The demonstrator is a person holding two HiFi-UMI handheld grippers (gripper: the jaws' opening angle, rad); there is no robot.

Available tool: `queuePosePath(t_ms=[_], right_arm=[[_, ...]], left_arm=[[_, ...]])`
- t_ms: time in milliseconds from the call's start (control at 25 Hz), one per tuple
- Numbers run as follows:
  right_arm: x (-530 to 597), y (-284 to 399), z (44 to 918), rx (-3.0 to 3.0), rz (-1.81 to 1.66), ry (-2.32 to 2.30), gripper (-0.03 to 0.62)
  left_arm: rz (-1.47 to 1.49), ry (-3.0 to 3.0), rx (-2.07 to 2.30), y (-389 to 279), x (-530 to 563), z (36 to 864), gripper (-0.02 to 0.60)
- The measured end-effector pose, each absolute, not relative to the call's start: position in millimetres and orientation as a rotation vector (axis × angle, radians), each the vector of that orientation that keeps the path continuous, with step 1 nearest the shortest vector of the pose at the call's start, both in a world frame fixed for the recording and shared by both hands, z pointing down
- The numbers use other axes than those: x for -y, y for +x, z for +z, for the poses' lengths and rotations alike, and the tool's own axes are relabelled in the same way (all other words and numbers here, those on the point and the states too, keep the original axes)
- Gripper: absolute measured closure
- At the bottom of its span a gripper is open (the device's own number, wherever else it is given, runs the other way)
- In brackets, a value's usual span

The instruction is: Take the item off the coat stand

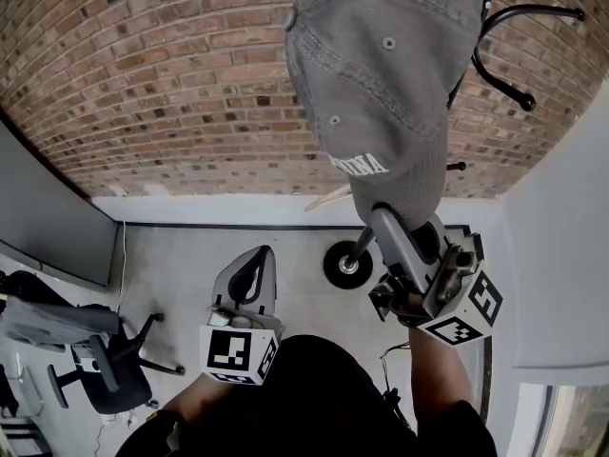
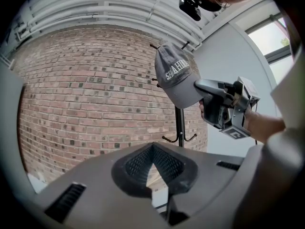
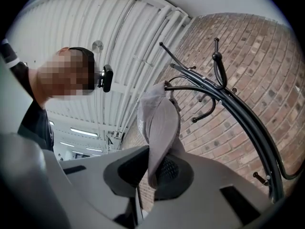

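A grey baseball cap (image 1: 381,74) with white lettering hangs at the top of the black coat stand (image 1: 519,22). My right gripper (image 1: 388,219) reaches up to it and is shut on the cap's brim; in the right gripper view the brim (image 3: 159,128) runs down between the jaws of the right gripper (image 3: 153,171). The left gripper view shows the cap (image 2: 174,75) with the right gripper (image 2: 199,86) on its lower edge. My left gripper (image 1: 249,272) stays low and left of the stand's base, shut and with nothing in it (image 2: 153,175).
The stand's round base (image 1: 347,265) sits on the floor in a corner, between a brick wall (image 1: 171,84) and a white wall (image 1: 561,255). Curved hooks (image 3: 217,70) spread around the cap. An office chair (image 1: 105,360) stands at the lower left.
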State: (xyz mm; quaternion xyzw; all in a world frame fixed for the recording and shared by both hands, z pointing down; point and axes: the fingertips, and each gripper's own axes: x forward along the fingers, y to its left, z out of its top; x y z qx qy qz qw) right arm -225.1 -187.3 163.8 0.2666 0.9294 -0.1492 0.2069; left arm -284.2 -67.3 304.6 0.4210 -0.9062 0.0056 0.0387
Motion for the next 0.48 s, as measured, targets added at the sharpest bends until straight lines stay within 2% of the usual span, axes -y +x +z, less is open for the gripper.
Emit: queuePosePath(t_ms=[480], right_arm=[[144.1, -238.2, 97.8, -2.559, -0.171, 0.679, 0.563]], left_arm=[[-0.067, 1.32, 2.789, -307.1, 30.6, 299.5, 0.557]])
